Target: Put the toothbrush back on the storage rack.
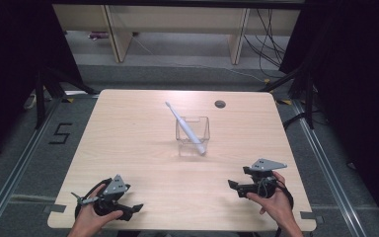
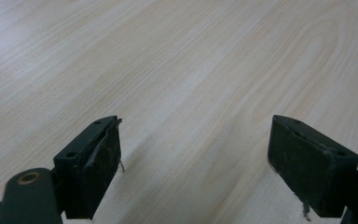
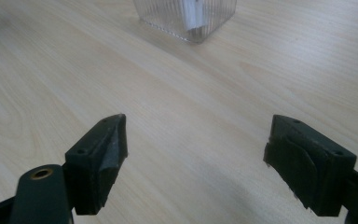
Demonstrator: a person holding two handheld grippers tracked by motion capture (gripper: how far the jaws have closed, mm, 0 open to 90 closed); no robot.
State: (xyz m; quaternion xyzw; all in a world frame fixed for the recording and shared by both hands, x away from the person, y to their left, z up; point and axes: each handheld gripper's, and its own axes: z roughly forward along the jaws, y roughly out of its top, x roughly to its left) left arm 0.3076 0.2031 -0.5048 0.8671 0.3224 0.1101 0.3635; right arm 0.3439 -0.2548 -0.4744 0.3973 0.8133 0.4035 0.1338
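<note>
A clear square plastic cup [image 1: 193,136] stands near the middle of the light wooden table [image 1: 128,148]. A white toothbrush [image 1: 184,126] leans in it, its head tilted up toward the far left. The cup's ribbed base [image 3: 186,18] lies ahead of my right gripper [image 3: 196,158], whose jaws stand wide apart with nothing between them. That right gripper [image 1: 233,186] rests near the front right of the table, held by a hand. My left gripper [image 1: 137,209] sits at the front left edge; its jaws [image 2: 196,163] are also wide open over bare wood.
A round cable hole [image 1: 220,103] is set in the table's far right part. Beyond the table are wooden furniture legs [image 1: 121,39] and loose cables [image 1: 271,44] on a grey floor. Black tripod legs [image 1: 49,84] stand at both far corners.
</note>
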